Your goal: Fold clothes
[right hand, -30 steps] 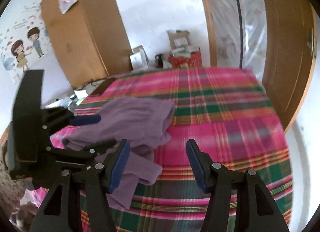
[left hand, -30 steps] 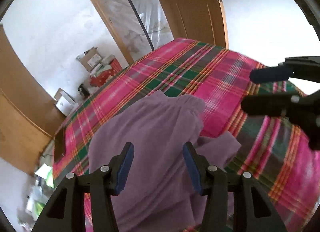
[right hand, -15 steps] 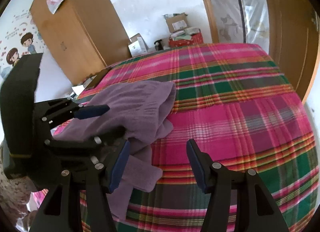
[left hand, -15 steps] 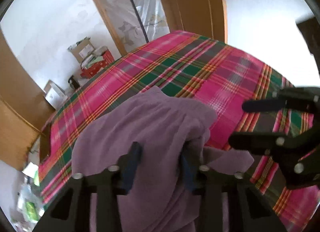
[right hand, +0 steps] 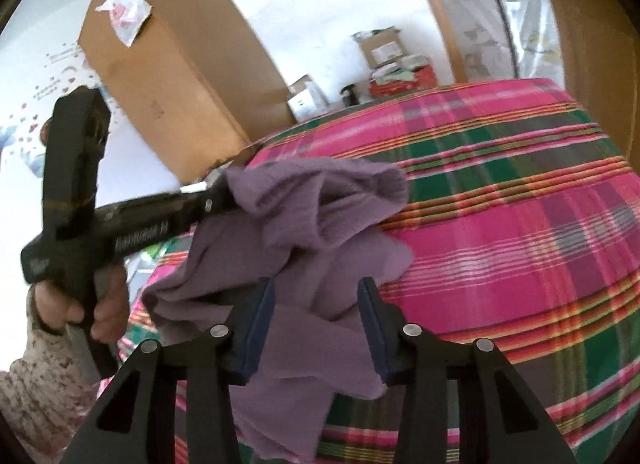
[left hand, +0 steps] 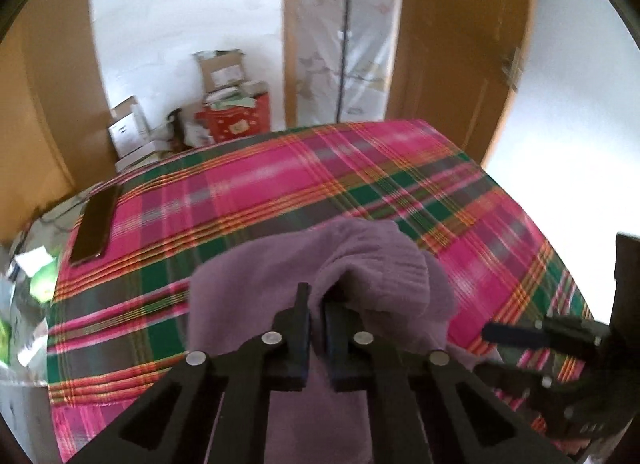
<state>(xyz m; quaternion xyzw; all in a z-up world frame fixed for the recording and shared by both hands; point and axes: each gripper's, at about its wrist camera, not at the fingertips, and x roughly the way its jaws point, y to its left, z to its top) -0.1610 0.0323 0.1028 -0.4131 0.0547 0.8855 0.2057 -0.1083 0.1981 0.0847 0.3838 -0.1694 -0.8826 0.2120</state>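
- Plaid bedcover (left hand: 280,192) lies ahead of both grippers.
- Left gripper (left hand: 316,328): closing, clamped on purple garment (right hand: 320,216).
- Right gripper (right hand: 316,328): jaws closing, garment between them, pads apparently not yet pressing.

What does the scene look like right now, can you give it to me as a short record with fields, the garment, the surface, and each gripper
garment: purple garment, crumpled, partly lifted off the bed
surface: bed with pink and green plaid bedspread
left gripper: jaws closing, pinching a fold of the garment
right gripper: jaws closing, garment cloth lies between the pads, not yet pressed
holder: a hand in a patterned sleeve grips the left gripper's handle
on the bed: flat dark object near the far left corner
background: cardboard boxes by the wall, wooden wardrobe
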